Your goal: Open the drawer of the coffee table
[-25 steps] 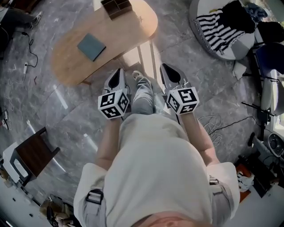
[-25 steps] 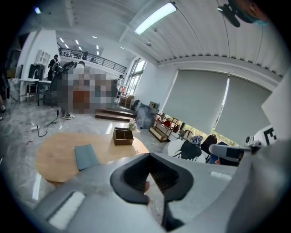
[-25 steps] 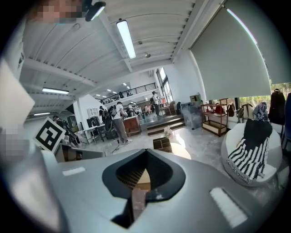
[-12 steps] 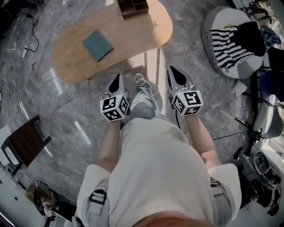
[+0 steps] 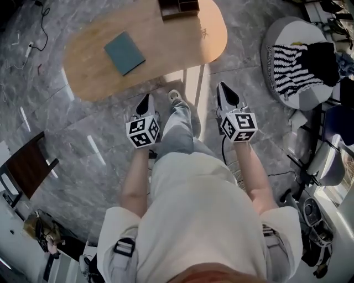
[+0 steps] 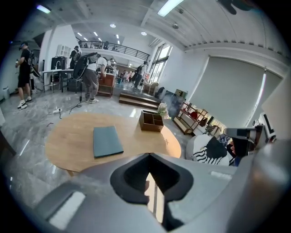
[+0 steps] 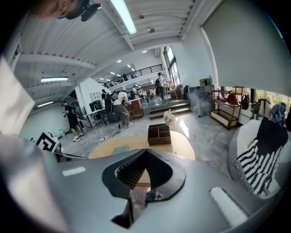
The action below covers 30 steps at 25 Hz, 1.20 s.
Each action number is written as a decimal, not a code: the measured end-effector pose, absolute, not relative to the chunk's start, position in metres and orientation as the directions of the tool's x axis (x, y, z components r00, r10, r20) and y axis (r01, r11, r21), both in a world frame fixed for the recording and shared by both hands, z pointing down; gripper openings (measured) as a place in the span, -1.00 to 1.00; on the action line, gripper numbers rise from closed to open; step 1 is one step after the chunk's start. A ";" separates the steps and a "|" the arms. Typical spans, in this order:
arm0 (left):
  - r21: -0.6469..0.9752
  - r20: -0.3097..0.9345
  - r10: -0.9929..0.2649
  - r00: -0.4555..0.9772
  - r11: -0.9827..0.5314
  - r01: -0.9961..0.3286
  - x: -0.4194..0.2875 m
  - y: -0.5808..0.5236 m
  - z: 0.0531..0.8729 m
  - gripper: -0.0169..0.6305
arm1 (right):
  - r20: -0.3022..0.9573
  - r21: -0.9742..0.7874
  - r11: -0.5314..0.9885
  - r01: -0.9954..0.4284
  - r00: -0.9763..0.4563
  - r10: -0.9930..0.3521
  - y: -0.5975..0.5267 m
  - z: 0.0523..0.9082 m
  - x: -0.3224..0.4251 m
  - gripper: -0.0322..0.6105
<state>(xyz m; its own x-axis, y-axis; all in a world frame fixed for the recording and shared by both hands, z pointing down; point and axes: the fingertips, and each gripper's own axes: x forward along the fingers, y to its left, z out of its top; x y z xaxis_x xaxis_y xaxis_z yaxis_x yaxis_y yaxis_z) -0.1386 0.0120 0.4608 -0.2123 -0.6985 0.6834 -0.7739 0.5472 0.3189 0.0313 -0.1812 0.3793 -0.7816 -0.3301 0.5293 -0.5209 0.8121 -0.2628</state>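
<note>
The oval wooden coffee table (image 5: 166, 47) stands ahead of me on the marble floor; no drawer shows in any view. On its top lie a teal book (image 5: 124, 52) and a brown compartment box (image 5: 178, 8). My left gripper (image 5: 145, 102) is shut and holds nothing, just short of the table's near edge. My right gripper (image 5: 224, 91) is also shut and holds nothing, off the table's right end. The left gripper view shows the table (image 6: 72, 145), book (image 6: 107, 141) and box (image 6: 151, 120) beyond the shut left gripper (image 6: 149, 155). In the right gripper view the right gripper (image 7: 145, 150) points at the table (image 7: 184, 146).
My leg and shoe (image 5: 176, 98) stand between the grippers. A round seat with striped cloth (image 5: 296, 61) lies at the right, a dark side table (image 5: 25, 168) at the left. Cables (image 5: 30, 41) trail on the floor. People (image 6: 91, 77) stand far behind the table.
Both grippers have sunk and moved toward the table, still shut. The table has shifted right in the head view and lies closer to the gripper tips.
</note>
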 end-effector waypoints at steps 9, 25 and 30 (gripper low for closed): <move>0.317 0.748 -0.627 -0.216 0.625 -0.714 -0.147 0.011 0.526 -0.94 | 0.615 -0.224 0.833 -0.506 -0.737 -0.282 -0.214 0.438 0.020 -0.89; 0.253 0.808 -0.532 -0.254 0.702 -0.666 -0.139 0.025 0.658 -0.79 | 0.674 -0.198 0.871 -0.450 -0.707 -0.212 -0.241 0.576 0.039 -0.88; 0.231 0.819 -0.519 -0.244 0.688 -0.688 -0.140 0.019 0.695 -0.69 | 0.700 -0.194 0.868 -0.456 -0.685 -0.204 -0.249 0.617 0.046 -0.85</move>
<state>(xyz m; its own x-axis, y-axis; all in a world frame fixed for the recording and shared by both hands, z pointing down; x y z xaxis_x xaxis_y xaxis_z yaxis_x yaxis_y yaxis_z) -0.1400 0.0186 0.6950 -0.2436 -0.5189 0.8194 -0.6883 0.6877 0.2309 0.0460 -0.2488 0.6168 -0.6848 -0.2039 0.6997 -0.4565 0.8684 -0.1937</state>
